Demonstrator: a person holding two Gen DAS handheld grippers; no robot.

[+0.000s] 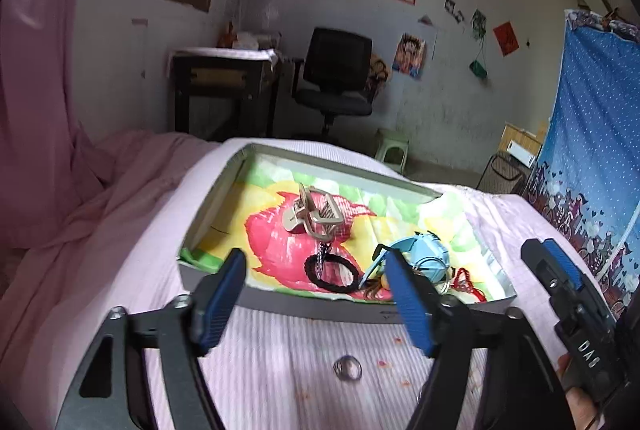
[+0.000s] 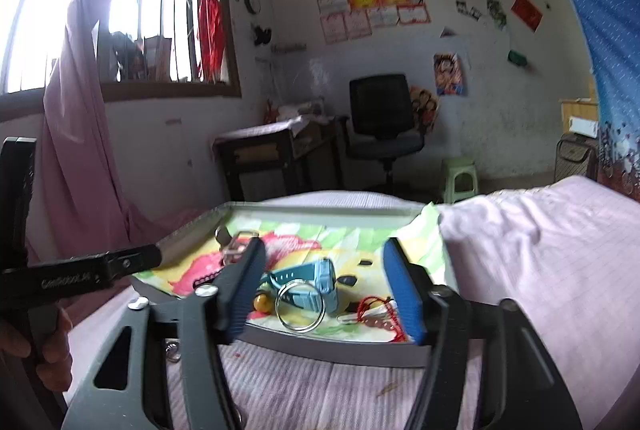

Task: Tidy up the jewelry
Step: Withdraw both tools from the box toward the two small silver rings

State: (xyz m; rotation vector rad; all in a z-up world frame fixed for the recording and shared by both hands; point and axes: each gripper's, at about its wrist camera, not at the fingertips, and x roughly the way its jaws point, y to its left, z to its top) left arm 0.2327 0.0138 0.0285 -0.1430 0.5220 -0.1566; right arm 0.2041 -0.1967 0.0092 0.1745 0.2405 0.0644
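White letters reading "DAS" stand on the black body of the right gripper, seen at the right edge of the left wrist view. Pale lettering on the black bar of the left gripper, at the left of the right wrist view, seems to begin "Gen" but is too blurred to read. The papers on the far wall carry print too small to make out.

The tray's far left corner is bare; its near half is crowded by the clip, hair tie, watch and bangle. Bedsheet before it lies open but for a ring.
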